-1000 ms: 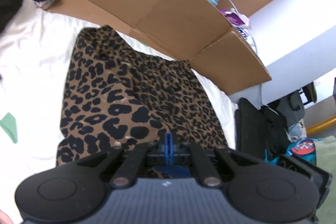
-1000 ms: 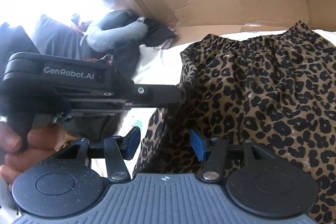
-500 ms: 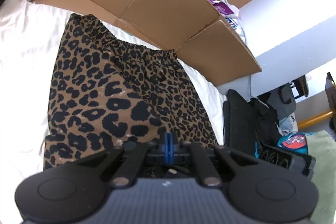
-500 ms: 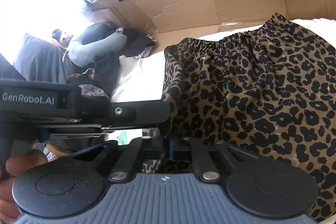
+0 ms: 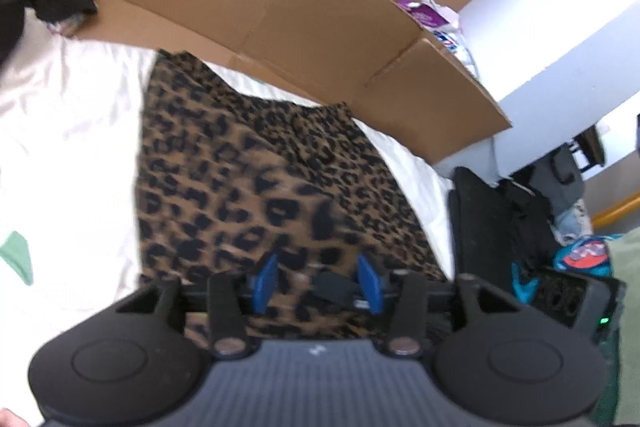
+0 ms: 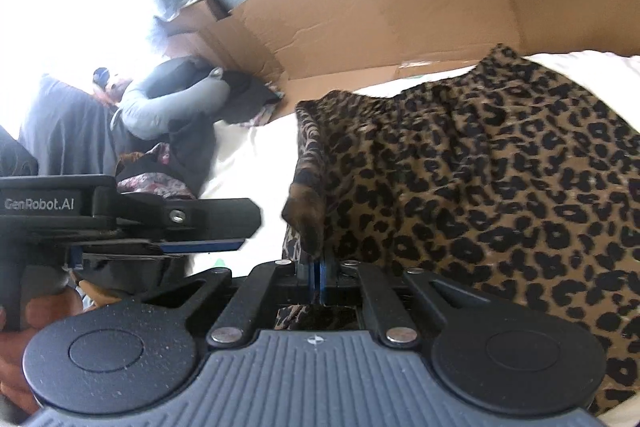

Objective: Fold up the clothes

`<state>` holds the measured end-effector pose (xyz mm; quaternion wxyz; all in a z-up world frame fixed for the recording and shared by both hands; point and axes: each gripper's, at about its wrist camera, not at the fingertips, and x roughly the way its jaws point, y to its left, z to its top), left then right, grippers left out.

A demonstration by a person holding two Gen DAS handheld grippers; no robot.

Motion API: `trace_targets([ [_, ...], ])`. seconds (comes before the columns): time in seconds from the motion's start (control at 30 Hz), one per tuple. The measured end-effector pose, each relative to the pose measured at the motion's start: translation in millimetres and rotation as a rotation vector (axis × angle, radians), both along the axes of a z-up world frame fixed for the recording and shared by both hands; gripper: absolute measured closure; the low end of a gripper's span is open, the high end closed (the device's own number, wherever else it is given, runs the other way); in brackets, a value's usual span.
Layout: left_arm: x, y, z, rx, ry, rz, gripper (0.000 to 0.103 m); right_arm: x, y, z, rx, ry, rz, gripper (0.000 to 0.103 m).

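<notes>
Half a second ago the left gripper (image 5: 318, 281) was pinched shut at the near hem of the leopard-print skirt (image 5: 256, 179); now its blue fingers (image 5: 264, 283) stand apart with nothing between them, and it has drawn back from the cloth. In the right wrist view the left gripper (image 6: 244, 231) sits off the skirt's left edge, with white sheet (image 6: 248, 163) between them. The right gripper (image 6: 316, 277) remains pinched tight on the skirt's near left corner (image 6: 304, 211), lifting it into a small peak. The skirt (image 6: 500, 187) lies spread on the sheet (image 5: 72, 131), its gathered waistband at the far end against the flattened cardboard (image 5: 280, 11). A heap of dark clothes (image 6: 120, 131) lies to the skirt's left.
</notes>
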<state>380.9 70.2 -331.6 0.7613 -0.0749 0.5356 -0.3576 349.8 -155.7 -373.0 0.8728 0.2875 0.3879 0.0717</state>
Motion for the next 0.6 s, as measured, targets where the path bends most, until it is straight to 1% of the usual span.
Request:
trace_targets([
  [0.07, 2, 2, -4, 0.029, -0.005, 0.016, 0.051, -3, -8, 1, -0.002, -0.002, -0.017, 0.103],
  [0.1, 4, 4, -6, 0.041, 0.004, 0.026, 0.051, -5, -12, 1, -0.003, -0.003, -0.026, 0.103],
  [0.17, 6, 7, -12, 0.058, 0.021, 0.044, 0.046, -7, -21, 2, -0.004, -0.004, -0.047, 0.103],
  [0.3, 8, 11, -20, 0.102, 0.035, 0.061, 0.044, -12, -34, 7, -0.024, -0.012, -0.063, 0.103],
  [0.37, 10, 15, -25, 0.122, 0.039, 0.072, 0.040, -13, -41, 9, -0.035, -0.015, -0.069, 0.103],
  [0.6, 12, 30, -45, 0.195, 0.077, 0.101, 0.040, -22, -63, 8, -0.053, -0.011, -0.131, 0.103],
])
